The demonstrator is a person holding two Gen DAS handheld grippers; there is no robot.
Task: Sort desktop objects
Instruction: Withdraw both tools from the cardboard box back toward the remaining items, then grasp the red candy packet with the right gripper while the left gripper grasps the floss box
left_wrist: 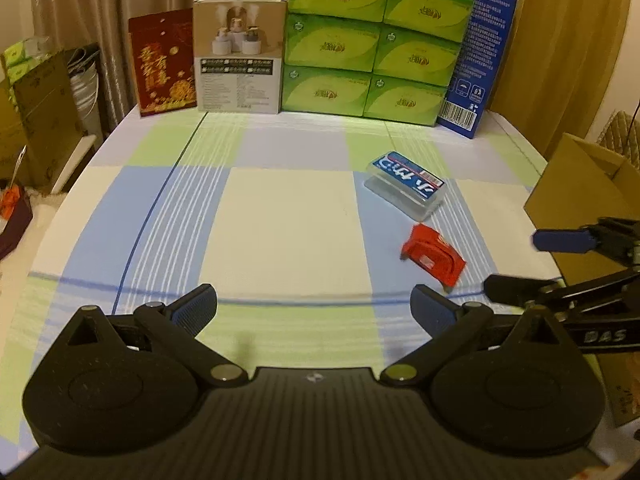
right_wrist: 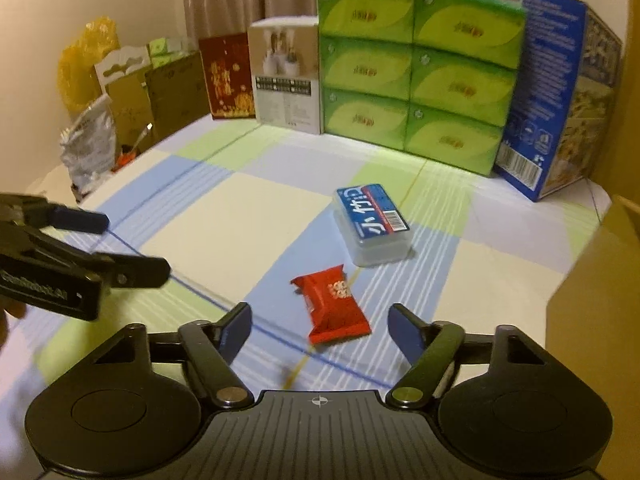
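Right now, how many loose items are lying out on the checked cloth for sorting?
2. The red snack packet lies nearest, just ahead of the right gripper. The clear plastic box with the blue label sits beyond it, apart. Others may lie outside both views.

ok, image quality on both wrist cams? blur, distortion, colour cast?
Left wrist view: warm, dim indoor light; strong fisheye bending of the table edge; dark corners; the red packet and clear box look slightly smeared. Right wrist view: same yellowish cast; the tissue packs bow outward; the left gripper is soft with motion blur; no harsh glare.
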